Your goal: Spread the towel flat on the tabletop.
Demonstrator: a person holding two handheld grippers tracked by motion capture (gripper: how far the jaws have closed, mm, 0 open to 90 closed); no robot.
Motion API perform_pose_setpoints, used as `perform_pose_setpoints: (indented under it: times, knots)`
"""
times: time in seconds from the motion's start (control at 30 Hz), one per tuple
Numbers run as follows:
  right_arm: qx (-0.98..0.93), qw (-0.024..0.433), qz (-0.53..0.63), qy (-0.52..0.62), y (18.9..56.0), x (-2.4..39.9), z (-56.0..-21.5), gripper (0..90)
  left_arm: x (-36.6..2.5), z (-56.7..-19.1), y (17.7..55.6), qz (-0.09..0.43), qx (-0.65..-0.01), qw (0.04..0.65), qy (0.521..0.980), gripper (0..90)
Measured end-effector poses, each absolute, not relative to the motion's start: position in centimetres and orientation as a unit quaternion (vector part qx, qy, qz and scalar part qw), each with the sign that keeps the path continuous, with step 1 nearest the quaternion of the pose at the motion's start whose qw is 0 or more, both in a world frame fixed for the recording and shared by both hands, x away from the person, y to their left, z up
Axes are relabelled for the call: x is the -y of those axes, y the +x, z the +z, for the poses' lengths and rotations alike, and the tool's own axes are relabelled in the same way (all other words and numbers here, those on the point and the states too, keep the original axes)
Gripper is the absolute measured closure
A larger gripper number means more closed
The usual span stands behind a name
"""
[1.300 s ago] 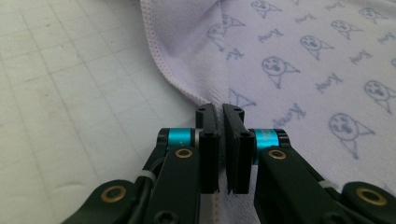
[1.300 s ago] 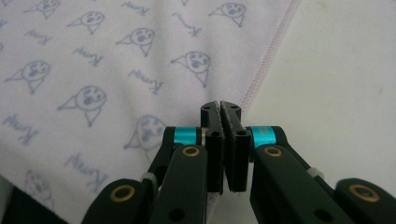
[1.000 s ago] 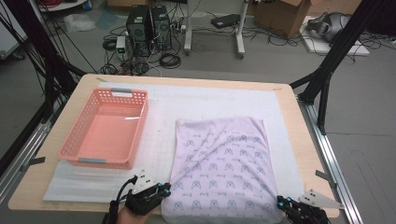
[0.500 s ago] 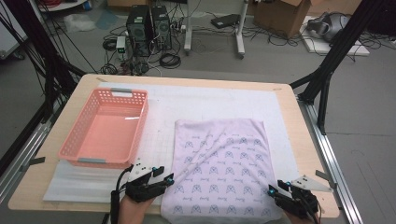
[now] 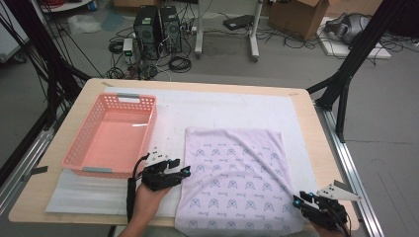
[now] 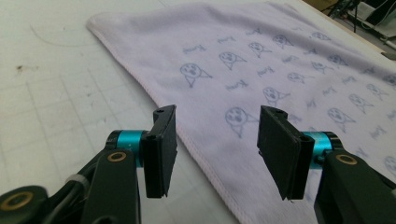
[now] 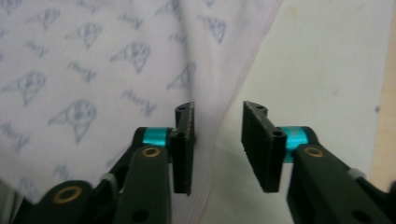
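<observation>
A pale lilac cloth [image 5: 237,182] printed with small figures lies flat on the near right half of the table. My left gripper [image 5: 184,171] hovers at the cloth's left edge. Its jaws stand open and have just been opening, and the hem [image 6: 205,154] lies under the gap [image 6: 217,144], not pinched. My right gripper [image 5: 300,200] sits at the cloth's near right corner. Its jaws are open and have just been closing a little, and the cloth's edge [image 7: 205,93] runs beneath its left jaw, with the gap [image 7: 217,147] over bare mat.
A pink plastic basket [image 5: 74,148] stands with nothing in it at the left, just beyond my left hand. A white mat [image 5: 222,108] covers the tabletop, and a foam sheet [image 5: 89,192] lies at the near left. The table's right edge [image 5: 341,168] is close to my right gripper.
My left gripper has moved away from the near edge, up along the cloth's left side. My right gripper has shifted slightly toward the cloth's corner.
</observation>
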State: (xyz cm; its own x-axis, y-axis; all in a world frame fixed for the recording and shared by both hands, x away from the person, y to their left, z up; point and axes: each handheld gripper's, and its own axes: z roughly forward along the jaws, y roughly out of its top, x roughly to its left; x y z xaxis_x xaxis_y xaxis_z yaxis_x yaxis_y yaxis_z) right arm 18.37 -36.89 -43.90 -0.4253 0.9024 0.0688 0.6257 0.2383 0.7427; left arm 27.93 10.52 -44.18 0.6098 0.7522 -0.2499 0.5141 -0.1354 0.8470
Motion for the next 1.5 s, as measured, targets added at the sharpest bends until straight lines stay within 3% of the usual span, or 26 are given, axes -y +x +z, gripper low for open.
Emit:
perform_pose_setpoints:
  times: [0.37,0.43,0.5,0.53,0.6,0.7,0.8,0.9,1.0,1.13,1.5]
  knots:
    - [-0.759,0.190,0.377,0.496,20.5,36.4,-43.7,58.9,-9.1,-45.2,31.2,0.135,-0.457,0.436,0.763,60.1]
    - [-0.761,0.189,0.376,0.493,20.7,36.1,-43.8,58.8,-8.5,-45.1,31.1,0.174,-0.442,0.410,0.779,69.9]
    - [-0.762,0.188,0.377,0.491,20.8,35.9,-43.7,58.2,-8.3,-44.9,31.4,0.164,-0.443,0.404,0.783,85.5]
    - [-0.761,0.190,0.379,0.491,20.9,35.9,-43.7,58.1,-8.1,-44.7,31.5,0.169,-0.451,0.392,0.784,87.6]
    - [-0.760,0.189,0.382,0.491,20.9,35.8,-43.6,58.1,-8.3,-44.4,31.5,0.199,-0.463,0.376,0.778,88.3]
    - [-0.756,0.190,0.386,0.493,21.1,35.9,-43.4,58.1,-9.7,-44.5,31.7,0.188,-0.484,0.383,0.764,88.3]
    - [-0.754,0.192,0.387,0.495,21.6,36.1,-43.5,57.4,-9.9,-44.4,31.4,0.199,-0.476,0.401,0.757,85.1]
    - [-0.754,0.196,0.383,0.496,22.8,36.3,-43.3,56.7,-10.1,-44.2,31.8,0.182,-0.465,0.444,0.744,62.4]
    - [-0.751,0.198,0.384,0.499,25.0,36.6,-43.0,56.3,-10.2,-44.2,32.6,0.158,-0.457,0.500,0.719,57.0]
    - [-0.754,0.193,0.385,0.496,28.9,36.7,-43.1,54.7,-9.3,-44.5,34.5,0.110,-0.452,0.492,0.736,44.7]
    - [-0.764,0.210,0.350,0.501,37.4,35.9,-44.3,60.4,-8.6,-44.3,38.8,0.156,-0.480,0.479,0.718,46.0]
